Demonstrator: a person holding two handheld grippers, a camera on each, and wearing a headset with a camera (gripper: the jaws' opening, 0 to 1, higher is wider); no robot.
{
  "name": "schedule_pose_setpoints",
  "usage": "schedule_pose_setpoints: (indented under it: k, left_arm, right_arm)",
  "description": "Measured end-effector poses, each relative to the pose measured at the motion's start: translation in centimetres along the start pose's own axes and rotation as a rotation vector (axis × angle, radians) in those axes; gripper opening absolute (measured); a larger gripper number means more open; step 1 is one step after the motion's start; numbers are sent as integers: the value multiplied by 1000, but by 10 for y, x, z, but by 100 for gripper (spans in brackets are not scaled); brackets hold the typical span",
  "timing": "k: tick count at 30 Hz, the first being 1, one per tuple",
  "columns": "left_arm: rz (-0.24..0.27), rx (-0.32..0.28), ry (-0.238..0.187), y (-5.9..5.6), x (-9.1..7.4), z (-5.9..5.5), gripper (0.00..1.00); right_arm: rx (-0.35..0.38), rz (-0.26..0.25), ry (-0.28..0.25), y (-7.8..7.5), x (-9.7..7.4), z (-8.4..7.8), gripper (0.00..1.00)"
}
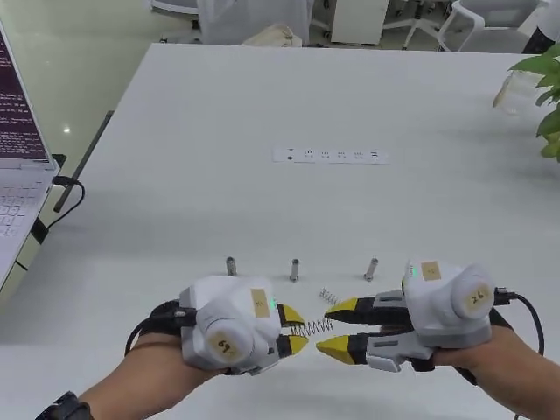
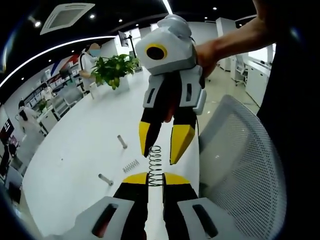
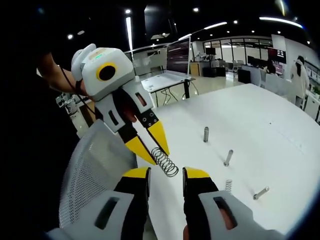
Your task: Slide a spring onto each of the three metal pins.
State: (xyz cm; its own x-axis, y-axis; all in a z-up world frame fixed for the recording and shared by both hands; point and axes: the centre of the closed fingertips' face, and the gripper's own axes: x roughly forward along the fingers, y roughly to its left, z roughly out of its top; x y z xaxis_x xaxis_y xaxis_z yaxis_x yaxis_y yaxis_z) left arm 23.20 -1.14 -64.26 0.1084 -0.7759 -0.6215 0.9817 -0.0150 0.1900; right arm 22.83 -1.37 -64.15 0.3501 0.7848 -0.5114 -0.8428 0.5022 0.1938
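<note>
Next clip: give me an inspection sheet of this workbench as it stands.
Surface: white table, bare in the middle.
Job's things: three metal pins standing in a row; held spring; loose spring lying near the pins.
Clutter: laptop, power strip, plant.
Grippers: left gripper shut on held spring; right gripper open, jaws flanking its free end.
Cables: black cable beside laptop; lead from right gripper.
Surroundings: office chairs beyond the table.

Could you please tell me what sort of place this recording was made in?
Most likely an open-plan office or lab: a long white table with a built-in power strip, a laptop at its edge, and a mesh office chair.
</note>
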Motion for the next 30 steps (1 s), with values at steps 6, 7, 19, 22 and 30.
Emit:
schedule_pose_setpoints:
  k: [6, 7, 19, 22, 30]
  left_arm:
    - [-19, 55, 30, -6, 1, -3, 2]
    - [-23, 63, 31, -8, 2, -3, 2]
    - [-38, 95, 51, -8, 6, -4, 2]
    - [-36, 90, 47, -6, 8, -3, 2]
    - [-15, 50, 17, 3, 12, 3, 2]
  right_arm:
    - [9, 25, -20, 3, -2, 3, 12]
    - [9, 35, -20, 4, -2, 3, 12]
    - [7, 57, -11, 10, -6, 4, 8]
    - [0, 50, -6, 8, -7, 8, 8]
    - [-56, 49, 26, 8, -6, 24, 8]
